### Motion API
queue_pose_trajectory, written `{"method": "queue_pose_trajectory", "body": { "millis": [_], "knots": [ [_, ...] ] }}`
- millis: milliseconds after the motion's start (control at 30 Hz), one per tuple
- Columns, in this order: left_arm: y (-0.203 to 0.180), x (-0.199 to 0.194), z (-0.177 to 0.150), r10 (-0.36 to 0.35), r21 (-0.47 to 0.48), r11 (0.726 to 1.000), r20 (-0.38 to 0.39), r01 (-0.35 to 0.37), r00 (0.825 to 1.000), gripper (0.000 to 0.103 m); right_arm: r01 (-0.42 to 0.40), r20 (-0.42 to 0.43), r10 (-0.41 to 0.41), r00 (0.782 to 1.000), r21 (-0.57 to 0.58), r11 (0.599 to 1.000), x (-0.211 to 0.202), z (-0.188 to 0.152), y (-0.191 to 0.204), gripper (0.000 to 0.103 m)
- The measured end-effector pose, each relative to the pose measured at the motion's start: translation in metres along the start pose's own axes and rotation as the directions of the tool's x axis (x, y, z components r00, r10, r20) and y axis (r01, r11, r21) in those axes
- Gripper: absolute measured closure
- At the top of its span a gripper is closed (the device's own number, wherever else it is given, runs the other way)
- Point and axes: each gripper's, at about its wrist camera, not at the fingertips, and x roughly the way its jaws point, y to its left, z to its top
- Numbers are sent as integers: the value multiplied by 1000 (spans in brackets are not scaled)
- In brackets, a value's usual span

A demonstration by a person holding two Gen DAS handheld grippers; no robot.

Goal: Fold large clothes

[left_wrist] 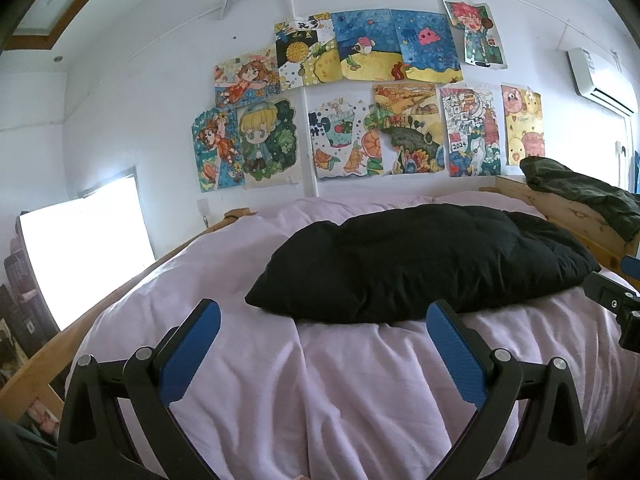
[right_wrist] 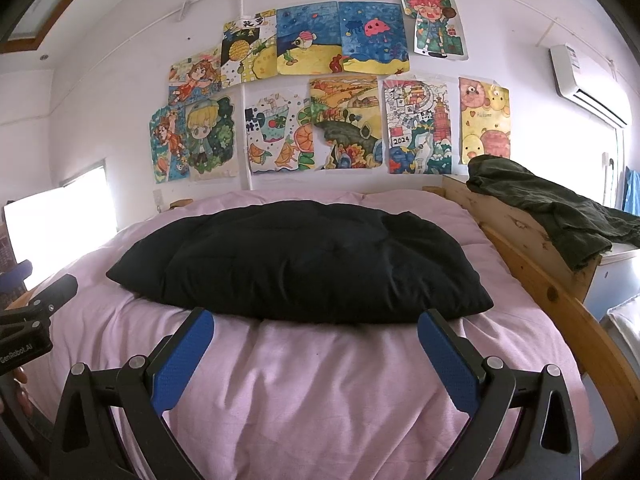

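Observation:
A large black padded garment [left_wrist: 420, 264] lies folded into a thick bundle across the middle of the pink-sheeted bed [left_wrist: 320, 380]; it also shows in the right wrist view [right_wrist: 304, 264]. My left gripper [left_wrist: 326, 314] is open and empty, held above the sheet just in front of the garment's near edge. My right gripper [right_wrist: 316, 320] is open and empty, also just in front of the near edge, to the right of the left one. Each gripper shows at the edge of the other's view.
A dark green garment [right_wrist: 552, 208] is draped over the wooden headboard cabinet [right_wrist: 516, 224] at the right. The wooden bed rail [right_wrist: 560, 304] runs along the right side. Drawings cover the wall [right_wrist: 320, 92] behind. A bright window [left_wrist: 84, 256] is at the left.

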Motion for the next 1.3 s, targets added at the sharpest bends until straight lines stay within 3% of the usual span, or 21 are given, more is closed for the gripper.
{"method": "queue_pose_trajectory", "body": {
  "millis": [1300],
  "knots": [
    [10, 3, -1, -4, 8, 1000, 6, 4, 1000, 2, 0, 1, 0, 1000, 1, 1000, 1, -1, 0, 0]
  ]
}}
